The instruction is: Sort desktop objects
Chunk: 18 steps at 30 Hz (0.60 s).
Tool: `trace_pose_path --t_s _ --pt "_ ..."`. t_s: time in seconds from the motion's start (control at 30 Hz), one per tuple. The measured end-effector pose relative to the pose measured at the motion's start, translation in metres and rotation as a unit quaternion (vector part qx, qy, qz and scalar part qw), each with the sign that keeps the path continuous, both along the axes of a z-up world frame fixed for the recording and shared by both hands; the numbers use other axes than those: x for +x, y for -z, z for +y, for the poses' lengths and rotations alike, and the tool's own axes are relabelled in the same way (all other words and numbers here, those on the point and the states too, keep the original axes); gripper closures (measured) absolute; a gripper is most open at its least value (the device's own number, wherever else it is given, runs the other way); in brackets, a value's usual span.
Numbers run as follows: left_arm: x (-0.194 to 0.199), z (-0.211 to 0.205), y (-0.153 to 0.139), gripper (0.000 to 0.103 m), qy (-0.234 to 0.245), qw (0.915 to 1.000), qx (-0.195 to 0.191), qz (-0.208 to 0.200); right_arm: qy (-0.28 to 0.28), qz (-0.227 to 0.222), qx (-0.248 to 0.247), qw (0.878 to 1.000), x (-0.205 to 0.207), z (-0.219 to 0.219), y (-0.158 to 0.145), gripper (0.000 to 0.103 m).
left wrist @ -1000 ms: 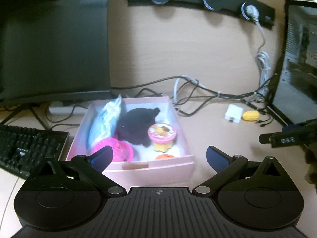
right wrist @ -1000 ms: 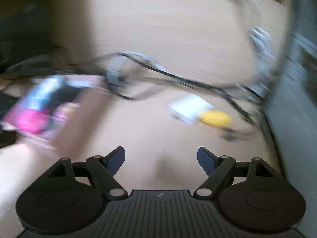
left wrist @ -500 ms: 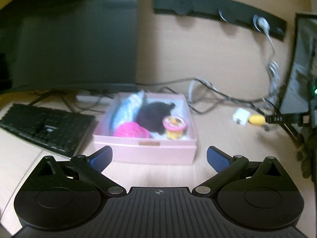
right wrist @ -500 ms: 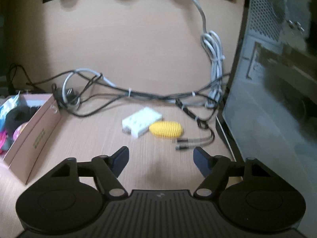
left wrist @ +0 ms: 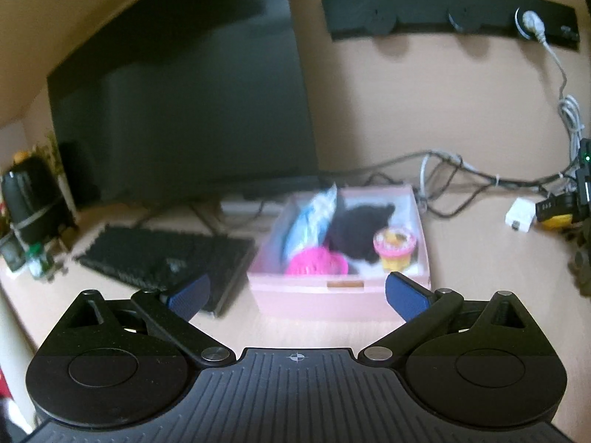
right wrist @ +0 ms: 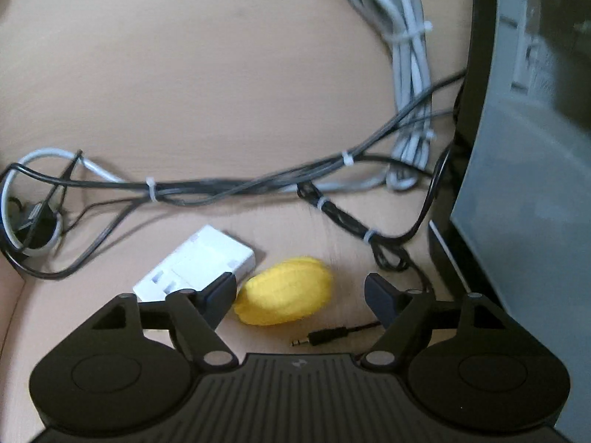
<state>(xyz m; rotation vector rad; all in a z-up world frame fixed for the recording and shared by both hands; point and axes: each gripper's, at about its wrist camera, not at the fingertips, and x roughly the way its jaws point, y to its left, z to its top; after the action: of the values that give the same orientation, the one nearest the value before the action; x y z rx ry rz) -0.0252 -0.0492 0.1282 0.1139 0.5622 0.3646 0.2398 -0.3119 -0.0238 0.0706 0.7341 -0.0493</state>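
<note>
A yellow knitted oval toy (right wrist: 285,301) lies on the desk beside a white adapter block (right wrist: 195,263). My right gripper (right wrist: 301,295) is open, low over the desk, its fingers on either side of the yellow toy. A pink box (left wrist: 343,295) holds a black plush (left wrist: 356,234), a pink round item (left wrist: 317,264), a pink-and-yellow cup toy (left wrist: 395,251) and a blue-white packet (left wrist: 310,221). My left gripper (left wrist: 295,293) is open and empty, held back from the box's front. The yellow toy (left wrist: 556,219) and adapter (left wrist: 521,216) show at far right there.
A dark monitor (left wrist: 177,103) and black keyboard (left wrist: 162,258) stand left of the box. Bundled cables (right wrist: 258,184) run along the wall. A computer case (right wrist: 524,147) stands at right. A loose audio jack (right wrist: 325,336) lies near my right gripper.
My right gripper has swung right and moved in close around the yellow toy. My left gripper has pulled back and away from the pink box.
</note>
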Motion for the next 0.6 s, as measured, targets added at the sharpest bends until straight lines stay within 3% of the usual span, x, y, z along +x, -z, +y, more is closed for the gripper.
trace_pose_path --t_s 0.03,0.17,0.3,0.43,0.6 --pt "-0.001 0.001 0.002 0.0 0.001 1.0 -0.006 0.003 -0.009 0.003 -0.001 1.0 -0.001 0.001 0.001 0.037" --pt "-0.007 0.007 0.015 0.0 0.028 0.9992 -0.018 0.022 -0.039 -0.01 -0.035 0.999 -0.015 0.013 0.004 0.037" --pt "-0.008 0.018 0.035 0.0 0.074 0.9954 -0.026 0.055 -0.039 -0.015 -0.036 0.998 -0.038 0.024 -0.003 0.037" --pt "-0.008 0.034 0.055 0.0 0.114 0.9888 -0.042 0.086 -0.066 -0.01 -0.031 0.997 -0.08 0.047 -0.023 0.036" --pt "-0.011 0.055 0.079 0.0 0.162 0.9791 -0.065 0.104 -0.159 0.031 -0.02 0.987 -0.151 0.107 -0.031 0.036"
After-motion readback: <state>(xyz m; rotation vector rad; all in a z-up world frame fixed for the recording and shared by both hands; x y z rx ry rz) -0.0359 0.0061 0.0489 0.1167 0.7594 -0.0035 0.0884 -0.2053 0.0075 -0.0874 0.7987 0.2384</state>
